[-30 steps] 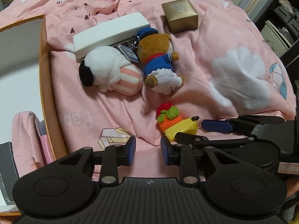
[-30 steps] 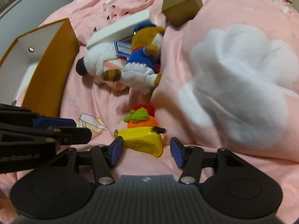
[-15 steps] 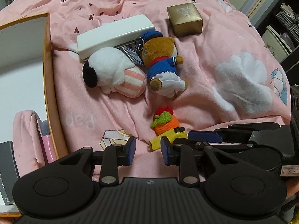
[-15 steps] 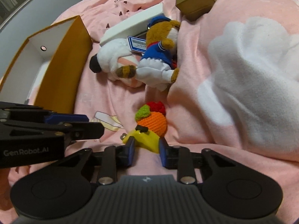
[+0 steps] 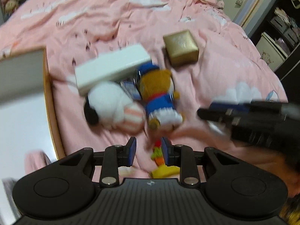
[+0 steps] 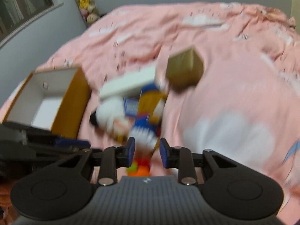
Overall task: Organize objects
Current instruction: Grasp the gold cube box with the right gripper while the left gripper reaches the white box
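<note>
A small crochet toy [image 5: 165,171], red, green, orange and yellow, lies on the pink blanket. In the right wrist view the toy [image 6: 142,170] shows low, under my right gripper [image 6: 147,148]. The right jaws are opening a little, with nothing between the pads. In the left wrist view, the right gripper [image 5: 204,110] hangs up and to the right of the toy. My left gripper [image 5: 148,146] holds a narrow gap with nothing in it; the toy peeks out behind its right finger. A sailor bear [image 5: 159,101] and a white dog plush [image 5: 110,105] lie just beyond. Both views are blurred.
A long white box [image 5: 112,69] and a gold box [image 5: 181,46] lie behind the plush toys. An open orange-walled box [image 6: 73,105] with a white inside stands at the left. Shelves stand past the bed's right edge, and plush toys sit by the far wall.
The right gripper closed on the toy's yellow end, then rose; the toy now shows beneath it, out of the pads. Both cameras lifted and pulled back. The left jaws kept their gap.
</note>
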